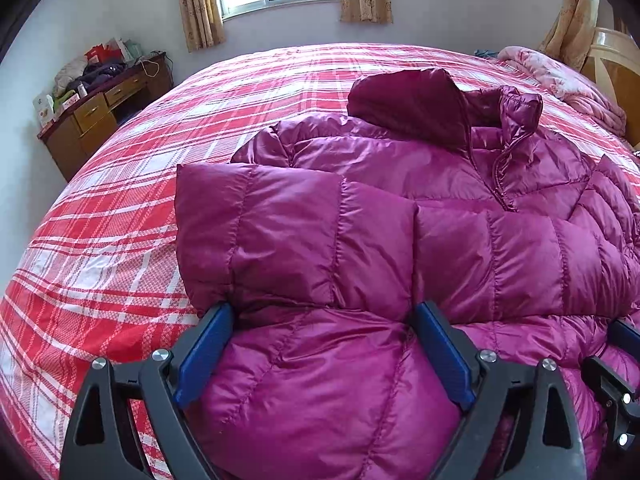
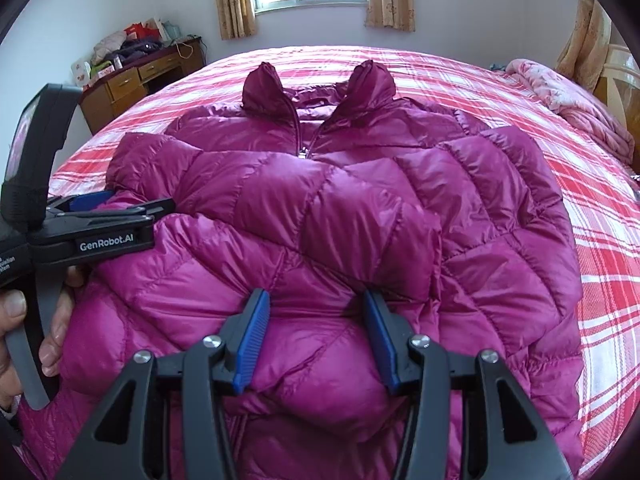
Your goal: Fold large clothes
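since the puffy jacket (image 2: 320,208) is straddled by the wide left gripper (image 1: 324,354) and pinched by the narrower right gripper (image 2: 316,340), its slippery fold could be sprung open.

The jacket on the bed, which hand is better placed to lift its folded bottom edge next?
Probably right: the right gripper pinches the jacket near its middle, while the left gripper straddles padding with jaws wide.

jacket (image 2: 320,208) on bed (image 1: 100,248) — desk (image 1: 96,116) behind
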Motion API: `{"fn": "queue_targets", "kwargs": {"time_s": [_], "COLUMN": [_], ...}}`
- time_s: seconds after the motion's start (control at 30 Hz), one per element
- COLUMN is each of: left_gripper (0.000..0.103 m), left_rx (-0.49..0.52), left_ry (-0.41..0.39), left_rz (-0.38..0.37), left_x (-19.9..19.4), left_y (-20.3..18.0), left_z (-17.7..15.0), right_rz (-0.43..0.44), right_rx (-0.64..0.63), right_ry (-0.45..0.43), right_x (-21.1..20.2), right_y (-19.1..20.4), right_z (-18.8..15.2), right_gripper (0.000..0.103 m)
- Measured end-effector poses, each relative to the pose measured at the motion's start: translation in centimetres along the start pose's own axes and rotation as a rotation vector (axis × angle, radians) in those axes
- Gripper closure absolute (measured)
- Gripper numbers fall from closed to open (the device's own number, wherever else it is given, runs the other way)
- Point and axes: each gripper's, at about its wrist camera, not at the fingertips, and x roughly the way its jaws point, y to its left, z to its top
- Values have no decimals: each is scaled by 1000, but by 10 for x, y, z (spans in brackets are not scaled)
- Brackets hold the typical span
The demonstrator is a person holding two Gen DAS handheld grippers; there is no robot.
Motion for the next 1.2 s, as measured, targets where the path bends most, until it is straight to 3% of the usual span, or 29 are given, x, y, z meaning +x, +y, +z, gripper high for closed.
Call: {"fn": "queue_targets", "kwargs": {"time_s": [0.77,0.93,1.07,1.2], "left_gripper": [6,5,5,5], "left_rx": [3,-1,-4,-4], "left_ry": [15,12,12,10], "left_rz": [29,28,25,25], "left_x": [5,4,4,4], "left_y": [0,0,1,0], "left_z": [-2,-3,-4,-4], "right_rz": [-65,-44,-39,-66], "right_rx": [-41,-4,11,16], "right_ry": [2,-70,-84,-42], "right_x": [-1,-20,-18,3], "right_y": [11,10,9,4], "right_z": [0,12,28,33], "right_gripper": [50,50,38,38]}}
